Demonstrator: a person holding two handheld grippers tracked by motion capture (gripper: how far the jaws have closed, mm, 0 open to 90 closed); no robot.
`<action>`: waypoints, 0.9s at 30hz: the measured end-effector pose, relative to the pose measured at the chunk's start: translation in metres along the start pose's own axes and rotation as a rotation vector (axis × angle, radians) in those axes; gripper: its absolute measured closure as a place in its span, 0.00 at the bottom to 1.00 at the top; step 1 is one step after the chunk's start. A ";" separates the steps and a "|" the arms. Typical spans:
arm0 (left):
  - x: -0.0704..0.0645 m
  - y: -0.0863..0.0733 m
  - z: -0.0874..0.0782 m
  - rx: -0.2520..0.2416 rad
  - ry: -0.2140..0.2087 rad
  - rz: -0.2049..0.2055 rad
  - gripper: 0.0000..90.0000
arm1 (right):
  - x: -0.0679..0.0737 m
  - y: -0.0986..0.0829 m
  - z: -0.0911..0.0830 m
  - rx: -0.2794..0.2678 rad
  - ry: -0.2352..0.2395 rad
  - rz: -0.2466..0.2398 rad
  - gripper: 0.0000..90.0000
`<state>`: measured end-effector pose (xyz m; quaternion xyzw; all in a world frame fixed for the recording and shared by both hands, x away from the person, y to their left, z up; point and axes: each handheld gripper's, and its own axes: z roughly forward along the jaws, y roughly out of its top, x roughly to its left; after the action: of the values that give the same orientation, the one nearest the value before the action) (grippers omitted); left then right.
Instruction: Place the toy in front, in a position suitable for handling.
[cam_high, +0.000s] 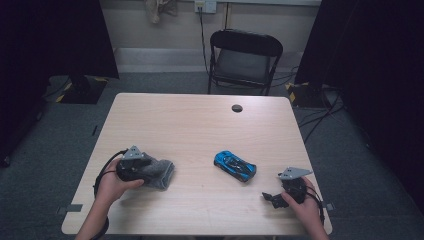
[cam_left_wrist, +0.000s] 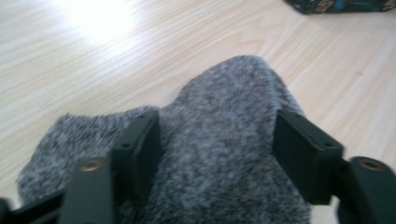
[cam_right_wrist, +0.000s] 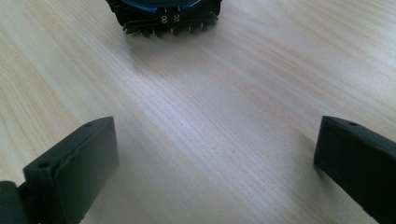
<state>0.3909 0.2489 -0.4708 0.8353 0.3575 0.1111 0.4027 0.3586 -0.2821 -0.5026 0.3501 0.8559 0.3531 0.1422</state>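
A grey fuzzy cloth lies bunched at the table's front left. My left gripper is on it. In the left gripper view a hump of the cloth fills the gap between the jaws, and both pads press into it, so the left gripper is shut on it. A blue and black toy car stands right of centre, tilted across the table. My right gripper rests near the front right edge with its jaws wide apart and bare wood between them. In the right gripper view the car's rear lies ahead.
The wooden table has a dark cable hole near its far edge. A black folding chair stands behind it. Cables run over the floor at the right. The car's edge shows far off in the left gripper view.
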 end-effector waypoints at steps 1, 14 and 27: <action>-0.001 0.001 -0.002 -0.009 -0.007 0.004 0.30 | 0.000 0.000 0.000 0.000 0.000 0.000 0.00; 0.011 -0.004 -0.018 0.005 0.005 0.078 0.24 | 0.000 0.000 0.000 0.000 0.000 0.001 0.00; -0.001 -0.002 -0.016 -0.001 -0.044 0.093 0.24 | 0.000 0.000 0.000 0.002 -0.005 0.007 0.00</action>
<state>0.3817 0.2579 -0.4616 0.8531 0.3092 0.1117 0.4052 0.3584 -0.2816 -0.5025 0.3540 0.8546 0.3521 0.1427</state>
